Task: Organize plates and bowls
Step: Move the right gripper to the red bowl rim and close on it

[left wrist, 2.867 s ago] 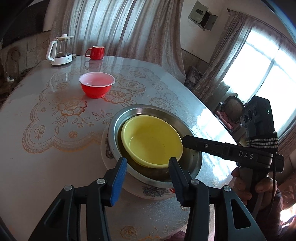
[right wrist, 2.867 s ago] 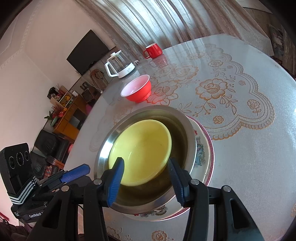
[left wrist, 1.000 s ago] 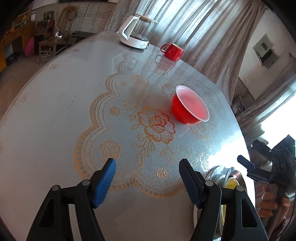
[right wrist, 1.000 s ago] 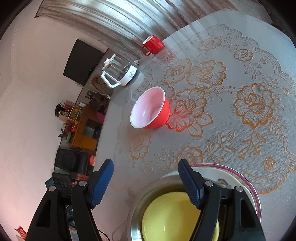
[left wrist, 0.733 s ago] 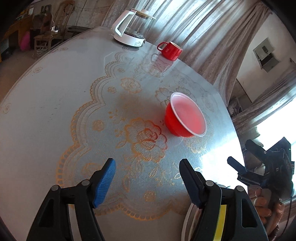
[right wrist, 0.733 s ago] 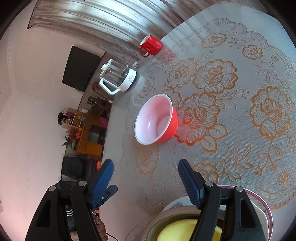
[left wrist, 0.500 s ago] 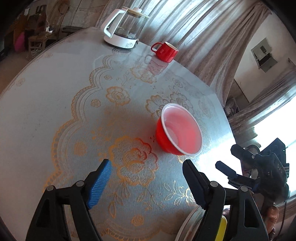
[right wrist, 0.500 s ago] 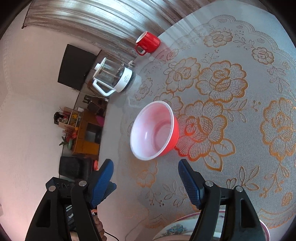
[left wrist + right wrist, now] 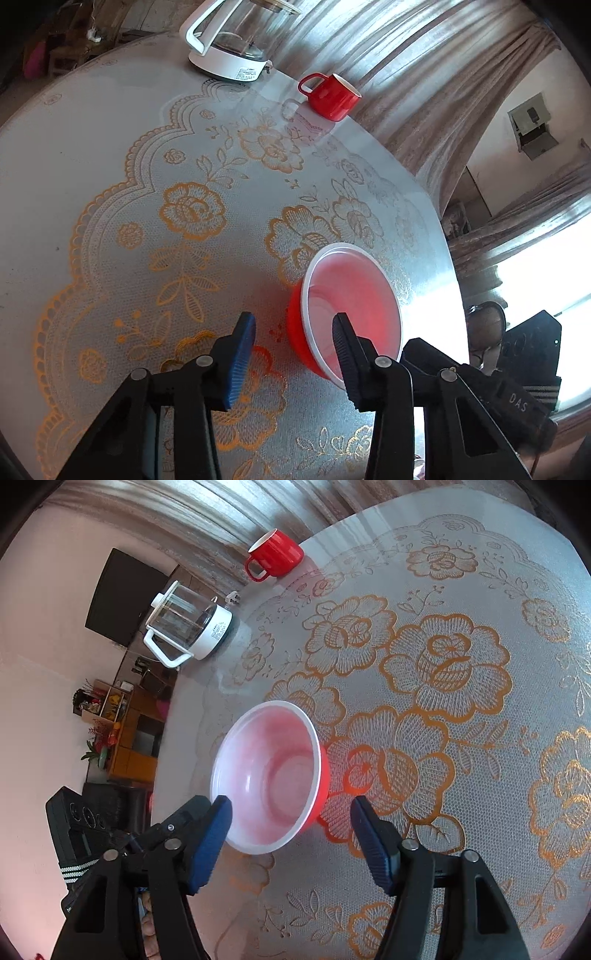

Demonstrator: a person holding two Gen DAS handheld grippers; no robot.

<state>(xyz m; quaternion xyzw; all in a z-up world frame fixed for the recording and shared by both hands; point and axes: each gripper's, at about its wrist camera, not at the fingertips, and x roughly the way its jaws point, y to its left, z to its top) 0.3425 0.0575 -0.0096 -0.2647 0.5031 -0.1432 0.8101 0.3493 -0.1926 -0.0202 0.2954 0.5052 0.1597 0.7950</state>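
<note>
A red bowl with a pale inside and white rim stands upright on the lace-patterned table. My left gripper straddles its near left wall, one blue pad outside and one over the inside. Its jaws are closing, with a gap still showing between the outer pad and the wall. In the right wrist view the bowl sits just ahead of my right gripper. Those jaws are closing too, with the bowl's near rim between them and the right pad clear of the red side. Each view shows the other gripper beside the bowl.
A glass kettle on a white base and a red mug stand at the far edge of the table, before the curtains. The table's rounded edge runs close behind the bowl on the right. Low furniture stands beyond the table.
Both grippers have travelled across the table to the red bowl, which now fills the near view. The stacked plate, steel bowl and yellow bowl have dropped out of sight. Both pairs of jaws stand narrower.
</note>
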